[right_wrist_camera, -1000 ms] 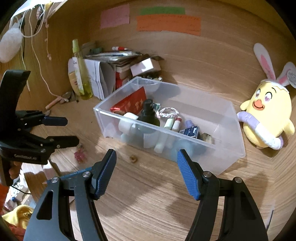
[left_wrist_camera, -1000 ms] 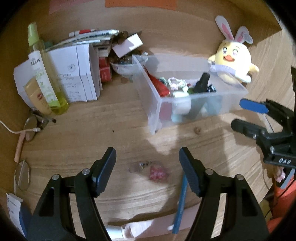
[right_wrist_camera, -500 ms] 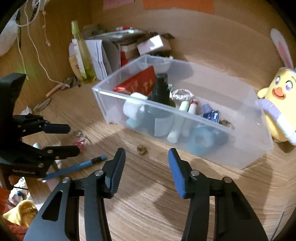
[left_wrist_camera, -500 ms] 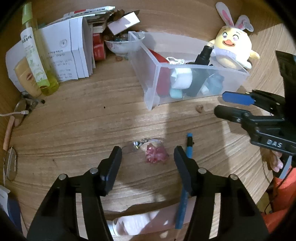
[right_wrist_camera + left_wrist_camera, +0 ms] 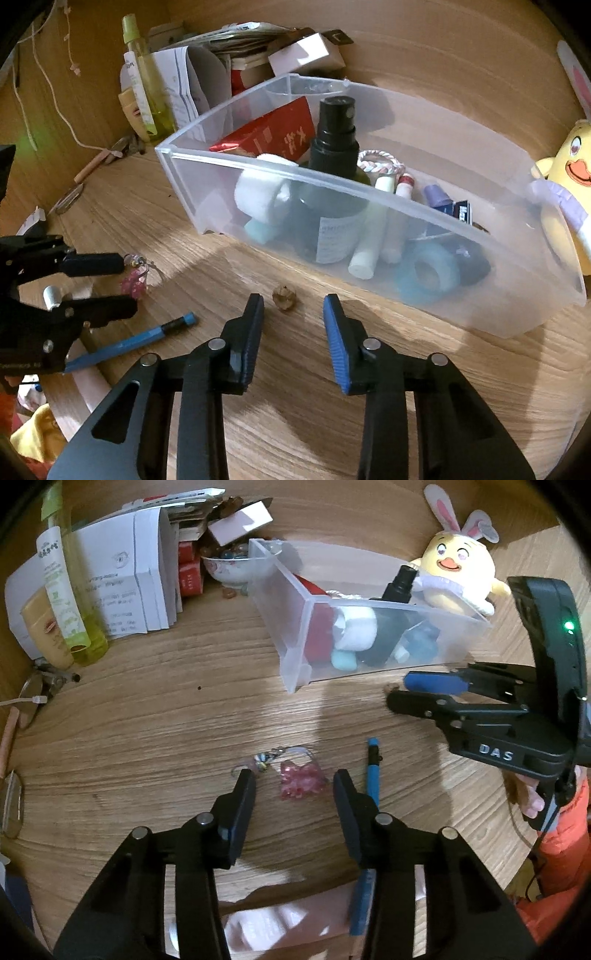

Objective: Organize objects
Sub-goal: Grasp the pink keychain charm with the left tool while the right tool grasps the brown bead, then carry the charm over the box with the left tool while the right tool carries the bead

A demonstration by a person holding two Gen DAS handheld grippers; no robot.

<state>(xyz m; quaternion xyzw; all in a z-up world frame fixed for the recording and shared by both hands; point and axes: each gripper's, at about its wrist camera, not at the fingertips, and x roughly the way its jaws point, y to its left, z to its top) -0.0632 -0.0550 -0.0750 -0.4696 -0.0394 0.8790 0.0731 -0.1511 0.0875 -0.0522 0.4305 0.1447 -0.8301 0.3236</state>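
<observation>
Left gripper [image 5: 293, 779] hangs low over the wooden table [image 5: 147, 720], jaws closing around the pink charm [image 5: 301, 782] — it sits between the fingers, not yet pinched. A blue pen [image 5: 373, 771] lies just beside the right finger. Over on the other side, the right gripper [image 5: 293, 302] is closing too — a small brown nut [image 5: 283, 297] lies on the table between its tips, untouched. Just behind it stands the clear plastic bin [image 5: 369, 192], packed with a black spray bottle [image 5: 334, 147] and tape rolls.
</observation>
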